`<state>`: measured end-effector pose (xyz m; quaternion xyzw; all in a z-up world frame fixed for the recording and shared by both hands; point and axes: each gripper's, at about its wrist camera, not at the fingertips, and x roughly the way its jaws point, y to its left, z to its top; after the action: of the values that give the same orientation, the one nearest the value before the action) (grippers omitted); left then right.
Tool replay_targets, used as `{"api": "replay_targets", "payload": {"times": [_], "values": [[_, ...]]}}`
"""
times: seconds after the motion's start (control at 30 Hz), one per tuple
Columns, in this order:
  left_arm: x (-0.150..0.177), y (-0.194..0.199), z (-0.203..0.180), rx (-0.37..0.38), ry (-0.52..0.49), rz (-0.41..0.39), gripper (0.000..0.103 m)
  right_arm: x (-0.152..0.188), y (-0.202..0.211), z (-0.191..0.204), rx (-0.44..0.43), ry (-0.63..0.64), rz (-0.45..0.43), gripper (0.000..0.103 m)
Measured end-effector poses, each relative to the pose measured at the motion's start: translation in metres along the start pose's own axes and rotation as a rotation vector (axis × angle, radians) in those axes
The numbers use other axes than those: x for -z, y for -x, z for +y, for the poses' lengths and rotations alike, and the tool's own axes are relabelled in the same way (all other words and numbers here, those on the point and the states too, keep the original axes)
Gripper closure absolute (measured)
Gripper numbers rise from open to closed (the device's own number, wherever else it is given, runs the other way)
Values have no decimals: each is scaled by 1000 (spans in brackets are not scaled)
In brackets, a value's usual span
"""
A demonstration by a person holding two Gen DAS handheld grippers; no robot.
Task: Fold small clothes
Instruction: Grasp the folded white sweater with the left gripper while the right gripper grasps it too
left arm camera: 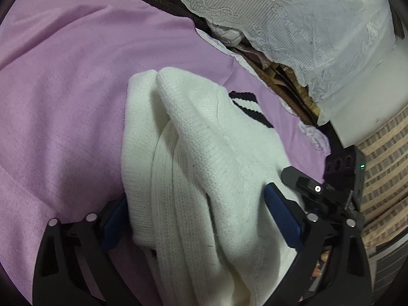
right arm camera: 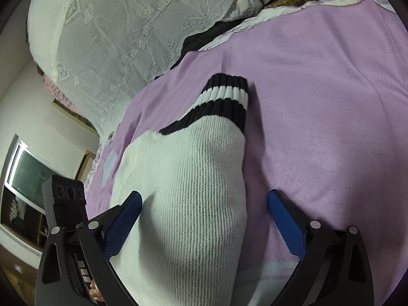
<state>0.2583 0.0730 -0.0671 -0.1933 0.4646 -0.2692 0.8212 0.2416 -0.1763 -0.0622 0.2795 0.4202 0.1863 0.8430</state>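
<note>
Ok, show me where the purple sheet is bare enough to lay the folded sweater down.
Bare purple sheet lies left of the white knit sweater in the left wrist view; in the right wrist view another bare stretch lies to the right of the striped cuff. It is crowded along the far edge, by the lace cloth and the clutter under it.

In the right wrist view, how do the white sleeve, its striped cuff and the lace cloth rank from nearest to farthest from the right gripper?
1. White sleeve: between the right gripper fingers, nearest.
2. Striped cuff: at the sleeve's far end, on the purple sheet.
3. Lace cloth: upper left, beyond the sheet's edge, farthest.
</note>
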Motion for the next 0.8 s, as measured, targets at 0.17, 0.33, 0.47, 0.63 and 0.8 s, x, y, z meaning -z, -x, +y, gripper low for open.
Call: {"api": "replay_targets", "payload": {"times": [0.17,0.33,0.47,0.63,0.8], "values": [[-1,-2,0,-17,-7,-10,15,3,-2,6,14,29,-5,12],[-2,-5,-1,-29,-16,-11,17,5,-6,9,7,48,0,27],[1,-1,-5,-49,-45,-43,28,8,-4,13,19,64,-18,32],[7,8,-20,-116,-124,-102,44,14,1,24,78,128,-61,38],[13,19,-27,-133,-145,-138,49,21,10,42,137,209,-109,40]]}}
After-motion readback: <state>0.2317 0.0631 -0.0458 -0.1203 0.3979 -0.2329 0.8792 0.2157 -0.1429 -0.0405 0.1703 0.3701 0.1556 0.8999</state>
